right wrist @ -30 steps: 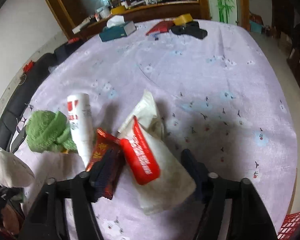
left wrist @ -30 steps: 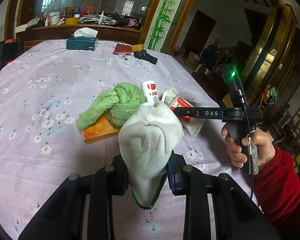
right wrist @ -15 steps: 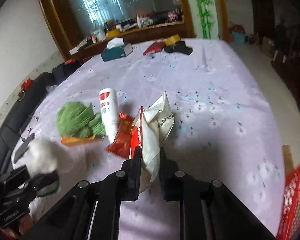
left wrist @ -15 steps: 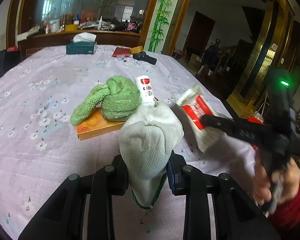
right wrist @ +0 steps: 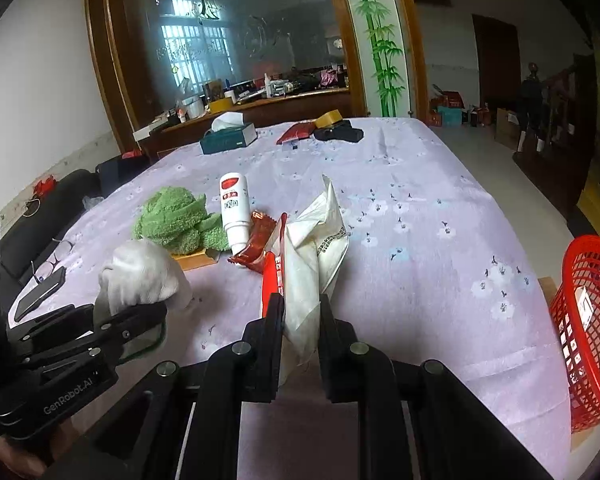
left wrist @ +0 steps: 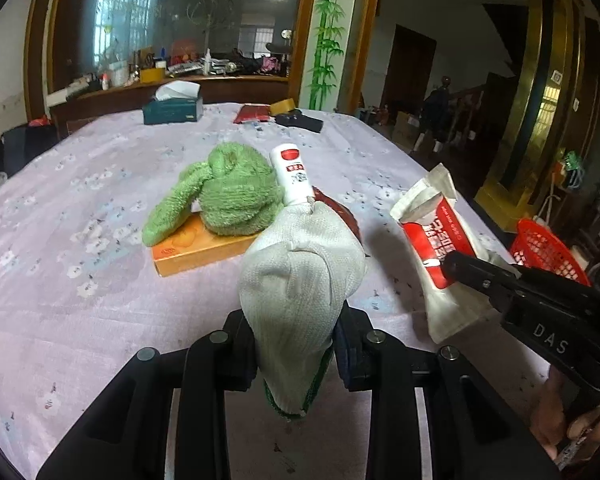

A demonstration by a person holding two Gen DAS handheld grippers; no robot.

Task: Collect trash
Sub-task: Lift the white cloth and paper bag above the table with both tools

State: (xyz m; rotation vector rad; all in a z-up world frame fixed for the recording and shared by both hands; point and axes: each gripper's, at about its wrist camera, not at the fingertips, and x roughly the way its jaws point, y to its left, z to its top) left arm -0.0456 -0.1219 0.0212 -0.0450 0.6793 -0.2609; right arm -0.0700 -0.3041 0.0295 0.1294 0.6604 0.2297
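**Two soft pieces pinched, basket close at right**

Right gripper (right wrist: pixel 300 320) with jaws just closed, now pinching the white-and-red bag (right wrist: pixel 312 264) near its lower end. Bag lifted clear of the desk (right wrist: pixel 420 208), upper end standing open and crumpled above the jaws. Left gripper (left wrist: pixel 296 344) with jaws pressed onto a white cloth (left wrist: pixel 300 280), bulging above them, green-trimmed hem hanging below.

Bag likely empty film: very light, limp, a little slick, prone to folding over or sliding out if the pinch eases. Best held where several layers bunch together, as now, not at a single loose edge. Cloth soft and grippy, unlikely to slip, but floppy; whether trash at all, cannot tell.

Left on the desk: a red wrapper (right wrist: pixel 256 244), flat and crinkly, touching the white tube (right wrist: pixel 234 210); best taken by a raised edge. Tube stiffer, round, likely to roll; better gripped across the body. Green towel (left wrist: pixel 228 196) draped on an orange box (left wrist: pixel 204 248).

Red basket (right wrist: pixel 588 320) just off the desk edge at right, near the bag, probably the drop point.
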